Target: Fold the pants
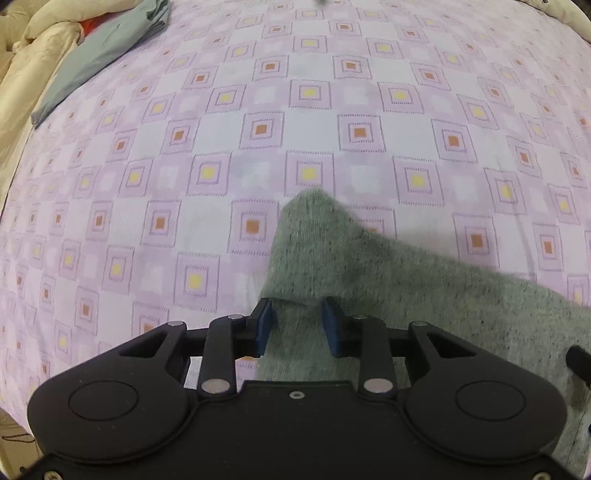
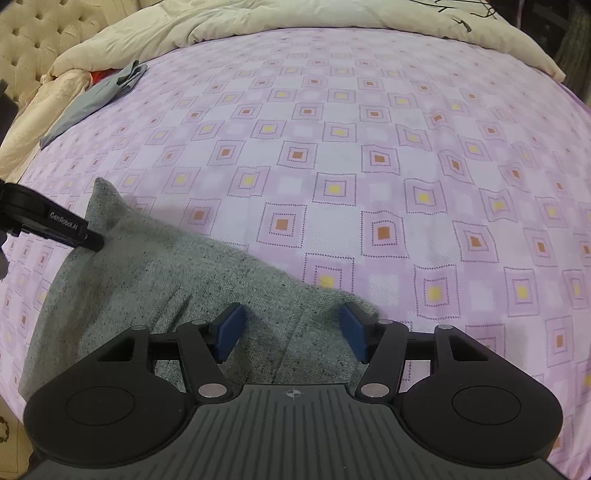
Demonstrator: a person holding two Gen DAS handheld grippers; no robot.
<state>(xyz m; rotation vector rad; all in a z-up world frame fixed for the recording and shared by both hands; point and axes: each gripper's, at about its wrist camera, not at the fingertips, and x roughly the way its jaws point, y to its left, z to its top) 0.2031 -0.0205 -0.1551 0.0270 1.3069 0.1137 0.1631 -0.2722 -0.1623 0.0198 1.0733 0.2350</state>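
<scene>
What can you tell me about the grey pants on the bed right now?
The speckled grey knit pants lie flat on the lilac checked bedsheet, near its front edge. The fabric looks soft and heathered, with dark flecks, a seam line and a stitched rectangular patch. One corner points away across the bed. The left gripper and right gripper both sit over the cloth with blue fingers apart, fabric showing between them but not pinched. Nothing else lies on the pants.

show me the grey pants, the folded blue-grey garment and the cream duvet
grey pants (image 2: 155,288), right wrist view, middle of the speckled fabric
folded blue-grey garment (image 1: 99,55), left wrist view, its flat top face
cream duvet (image 2: 295,18), right wrist view, the bunched part at the bed's far end
</scene>
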